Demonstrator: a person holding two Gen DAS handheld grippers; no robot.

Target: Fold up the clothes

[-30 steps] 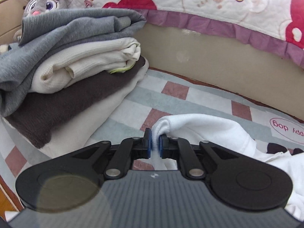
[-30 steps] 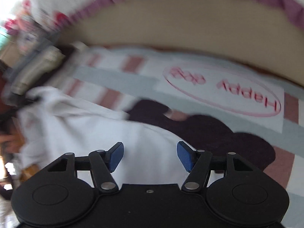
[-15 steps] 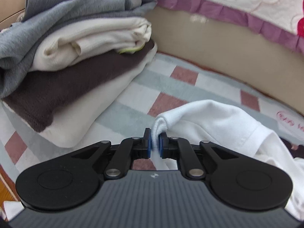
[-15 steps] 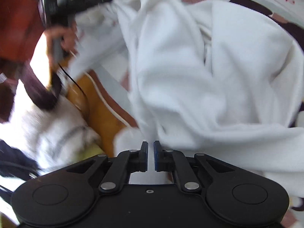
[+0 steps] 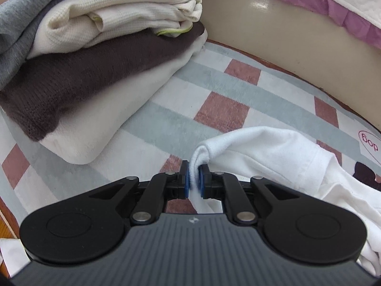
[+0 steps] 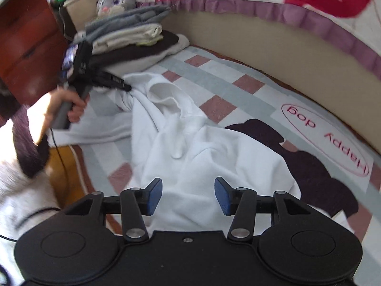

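Open checked rug (image 5: pixel 221 109) is stretching from centre out toward 1 o'clock in the left wrist view, hemmed by the beige bed side (image 5: pixel 285 38) across the top and the folded stack (image 5: pixel 100 54) crowding 10 o'clock. The white garment (image 6: pixel 190 147) is sprawling mid-rug in the right wrist view. The left claw (image 5: pixel 195 181) is pinching a bunched edge of it, pads pressed together. The right claw (image 6: pixel 188 195) is opening over the cloth, nothing gripped between its pads. A hand (image 6: pixel 69 107) is gripping the left handle at 9 o'clock.
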